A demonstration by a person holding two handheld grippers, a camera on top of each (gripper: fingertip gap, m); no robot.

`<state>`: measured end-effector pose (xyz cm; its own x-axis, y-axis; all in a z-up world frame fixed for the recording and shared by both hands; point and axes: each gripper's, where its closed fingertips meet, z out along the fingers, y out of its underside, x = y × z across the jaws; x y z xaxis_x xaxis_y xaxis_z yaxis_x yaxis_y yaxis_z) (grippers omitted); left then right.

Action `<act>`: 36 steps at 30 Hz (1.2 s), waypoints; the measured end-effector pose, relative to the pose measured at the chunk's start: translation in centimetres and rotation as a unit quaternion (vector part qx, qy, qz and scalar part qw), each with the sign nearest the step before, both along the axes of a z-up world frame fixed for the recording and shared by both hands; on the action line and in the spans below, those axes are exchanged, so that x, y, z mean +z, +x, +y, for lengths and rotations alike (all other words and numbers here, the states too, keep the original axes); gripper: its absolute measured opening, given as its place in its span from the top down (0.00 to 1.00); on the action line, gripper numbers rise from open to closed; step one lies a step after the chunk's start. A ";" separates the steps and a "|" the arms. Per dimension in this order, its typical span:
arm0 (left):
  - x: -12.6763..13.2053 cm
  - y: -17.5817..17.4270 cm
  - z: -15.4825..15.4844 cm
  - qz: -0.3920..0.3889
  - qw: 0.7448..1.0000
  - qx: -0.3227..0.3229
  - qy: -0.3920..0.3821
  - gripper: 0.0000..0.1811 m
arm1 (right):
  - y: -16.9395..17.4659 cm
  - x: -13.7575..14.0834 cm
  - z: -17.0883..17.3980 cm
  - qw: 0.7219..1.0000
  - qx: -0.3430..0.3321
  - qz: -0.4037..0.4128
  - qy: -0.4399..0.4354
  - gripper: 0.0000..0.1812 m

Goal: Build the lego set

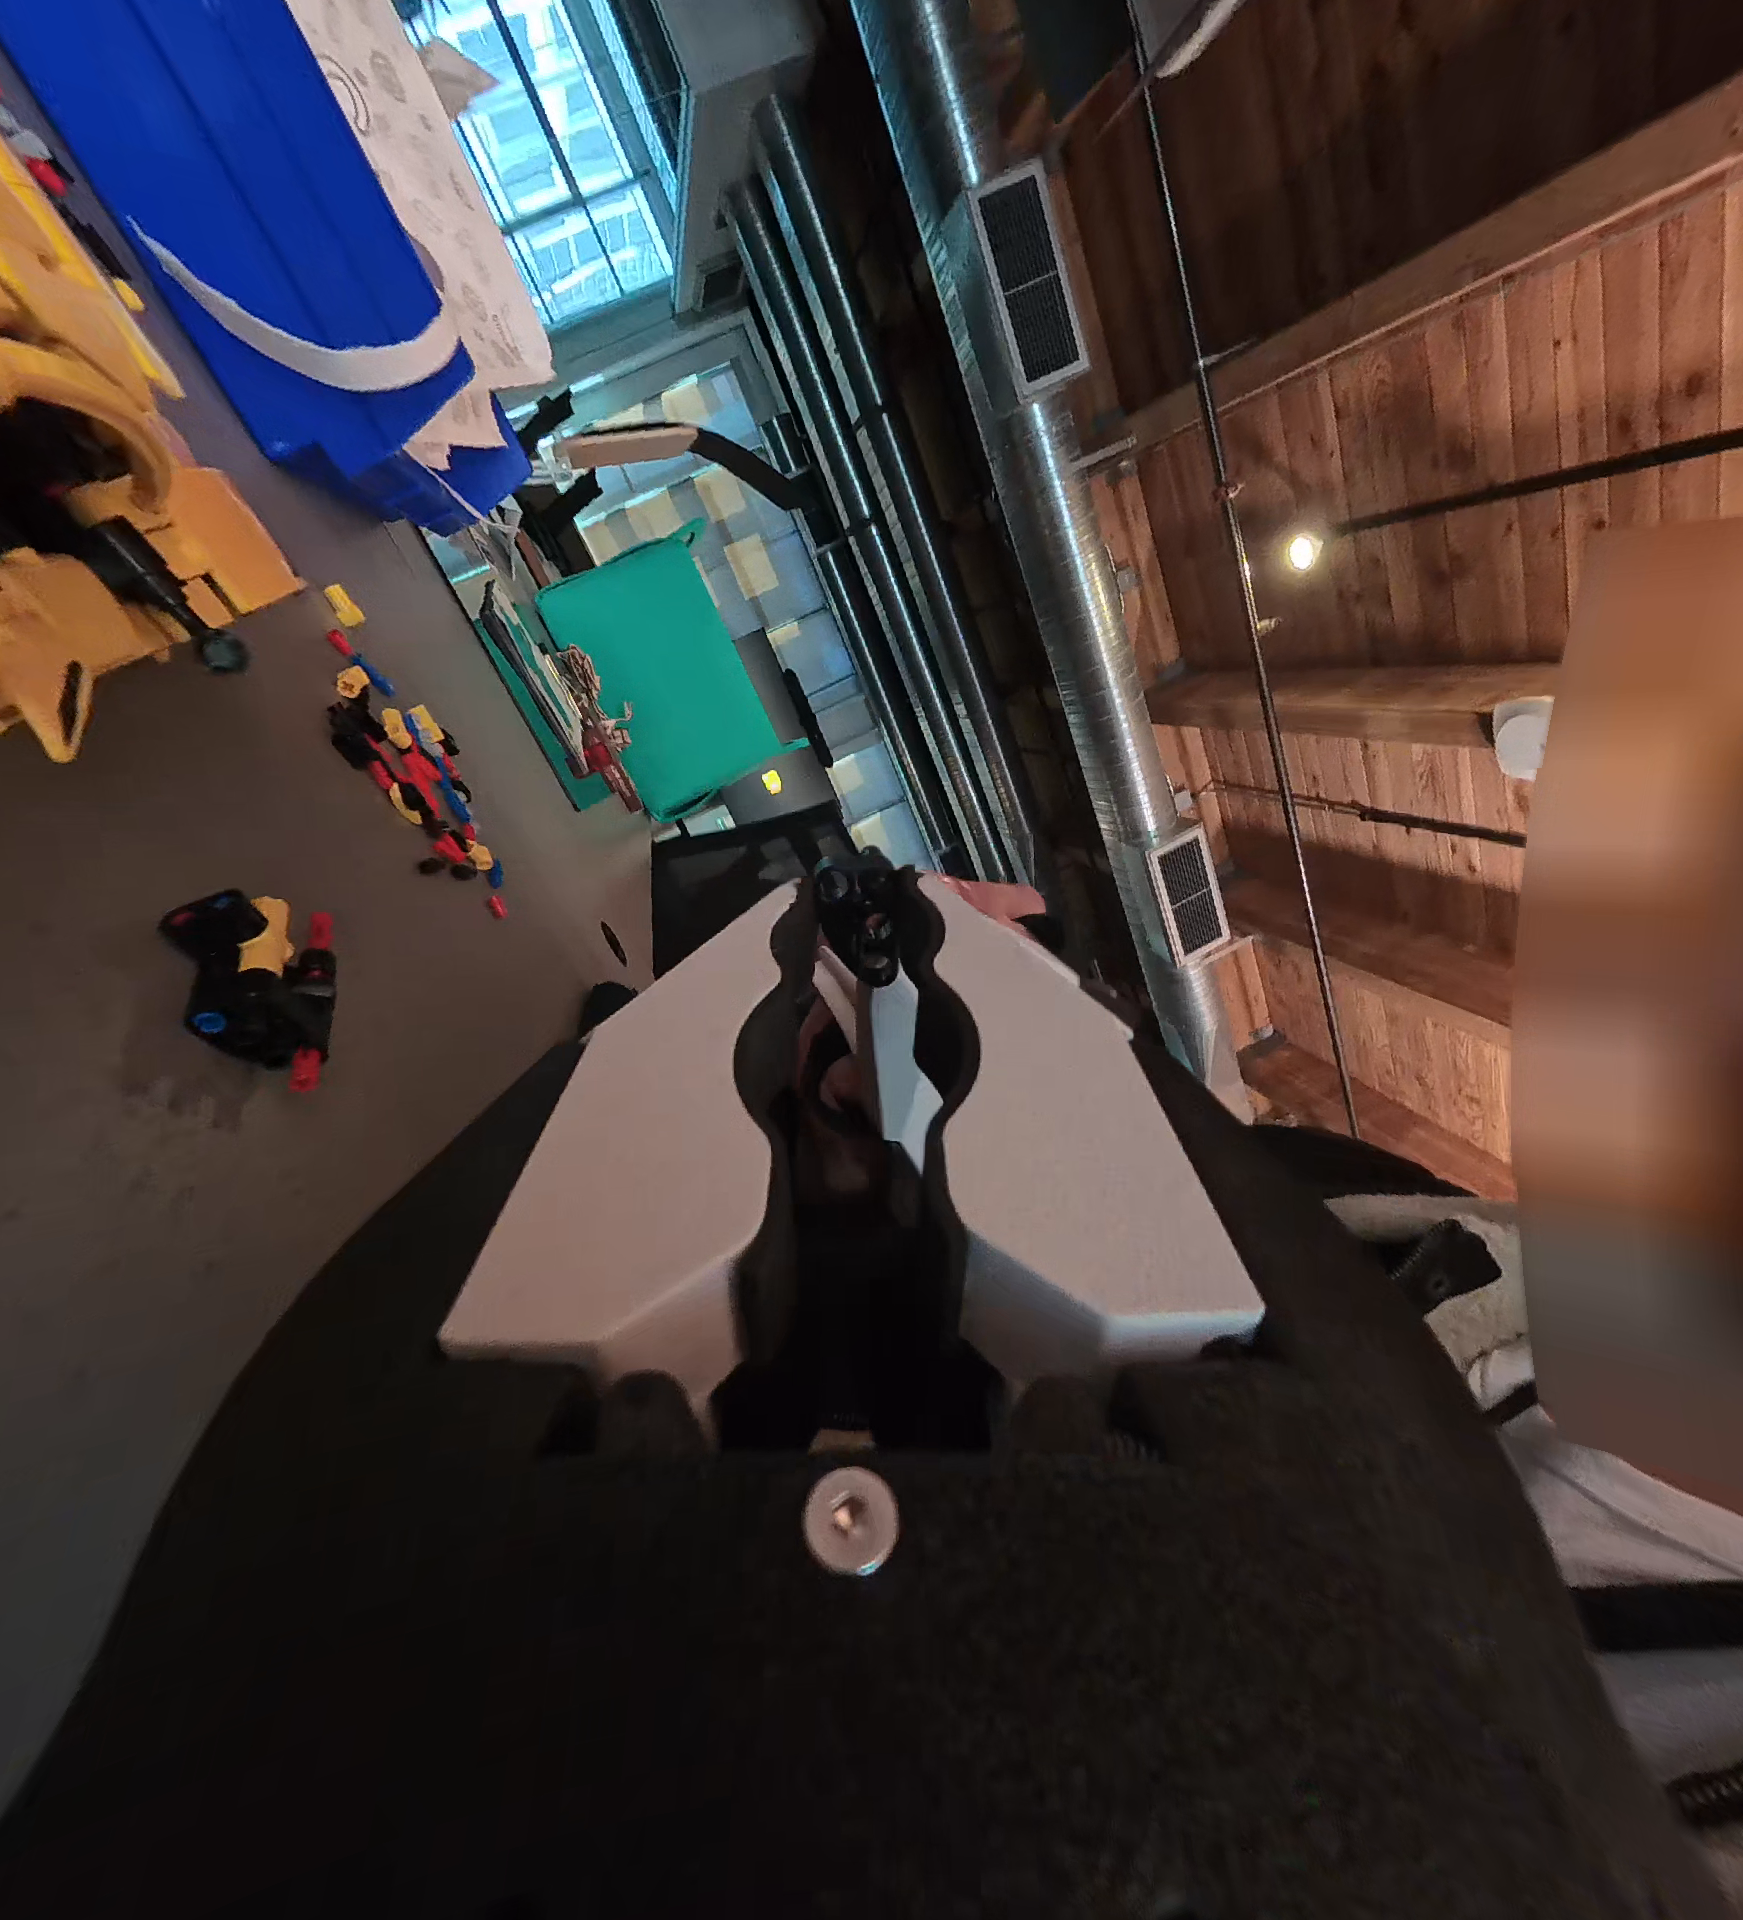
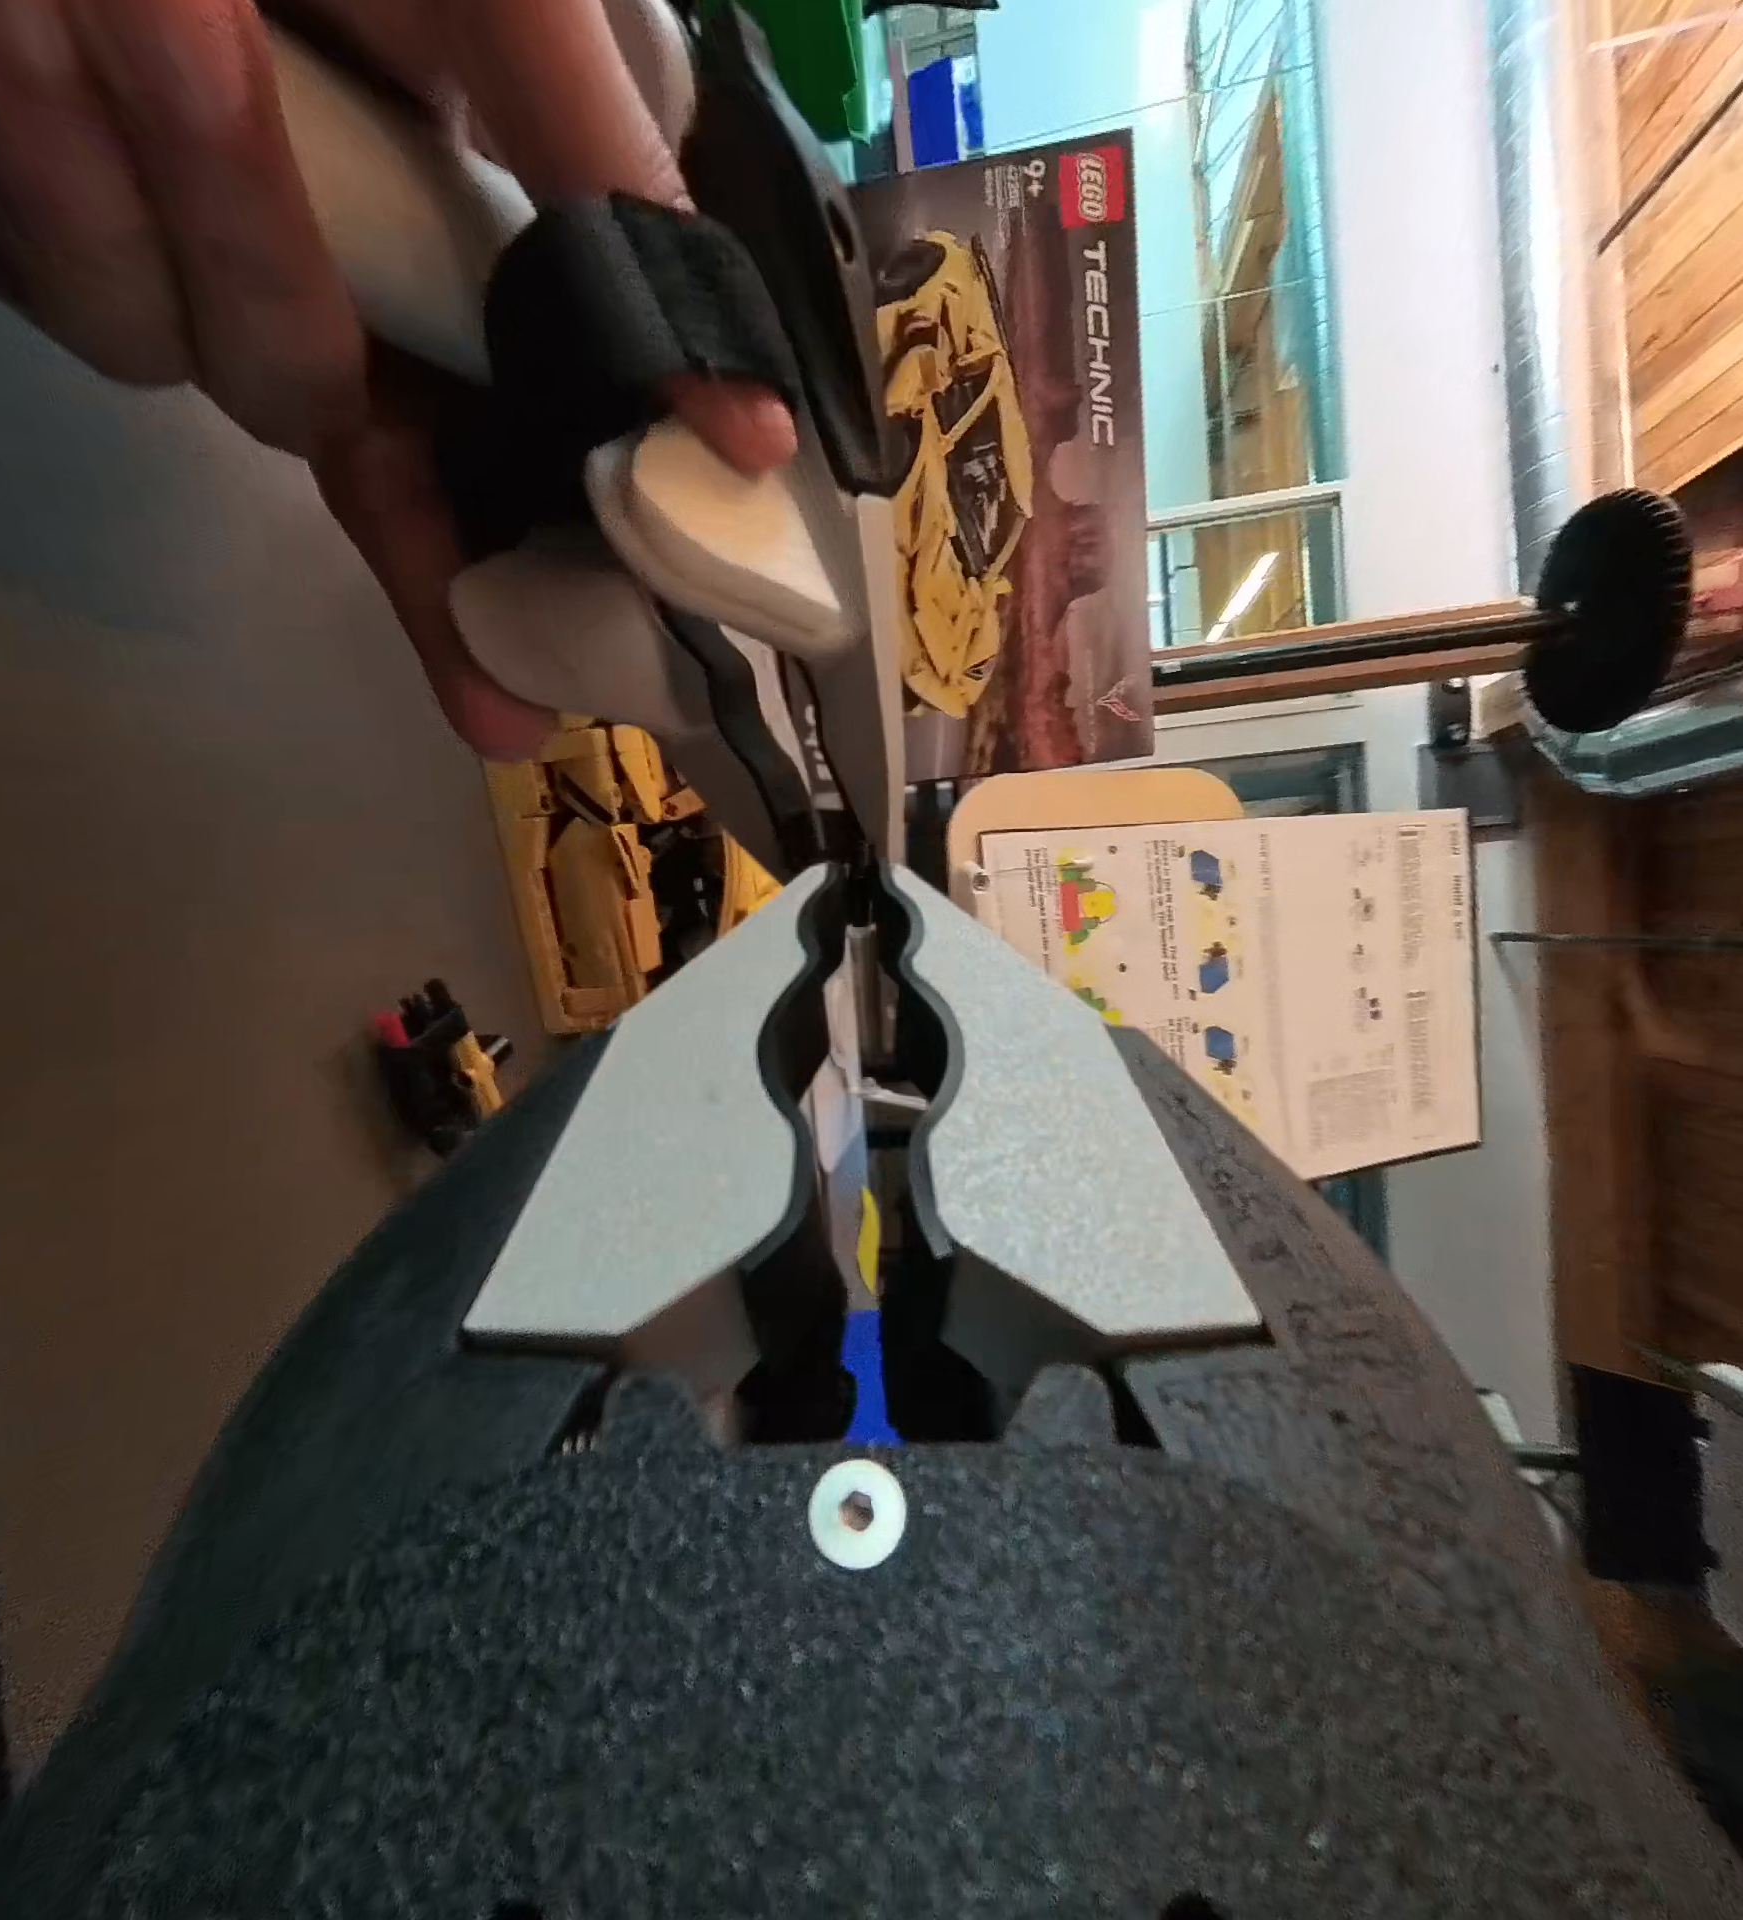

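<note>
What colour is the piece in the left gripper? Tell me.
Black; the piece shows best in the left wrist view, pinched at the gripper tips.

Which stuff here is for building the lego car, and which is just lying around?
For the build:
left gripper pinching black lego piece
right gripper
loose lego pieces
small black-and-yellow assembly
yellow lego car

Just lying about:
blue bin
green bin

My two wrist cameras look forward along their grey fingers, both rolled sideways, close. Both views share the grey tabletop [image 1: 171,1143] and yellow brick-built car [image 2: 597,883].
</note>
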<state>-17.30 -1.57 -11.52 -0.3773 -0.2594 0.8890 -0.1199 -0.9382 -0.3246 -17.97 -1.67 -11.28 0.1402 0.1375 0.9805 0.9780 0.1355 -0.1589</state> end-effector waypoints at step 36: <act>-0.5 0.4 0.4 0.009 1.000 0.012 -0.027 0.92 | 0.3 -0.9 0.7 0.997 0.004 -0.072 0.030 0.98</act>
<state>-16.91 -1.12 -12.06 -0.3549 -0.2195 0.9088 -0.1019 -0.9572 -0.2710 -17.63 -0.93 -12.21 -0.0039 0.0780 0.9969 0.9888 0.1493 -0.0078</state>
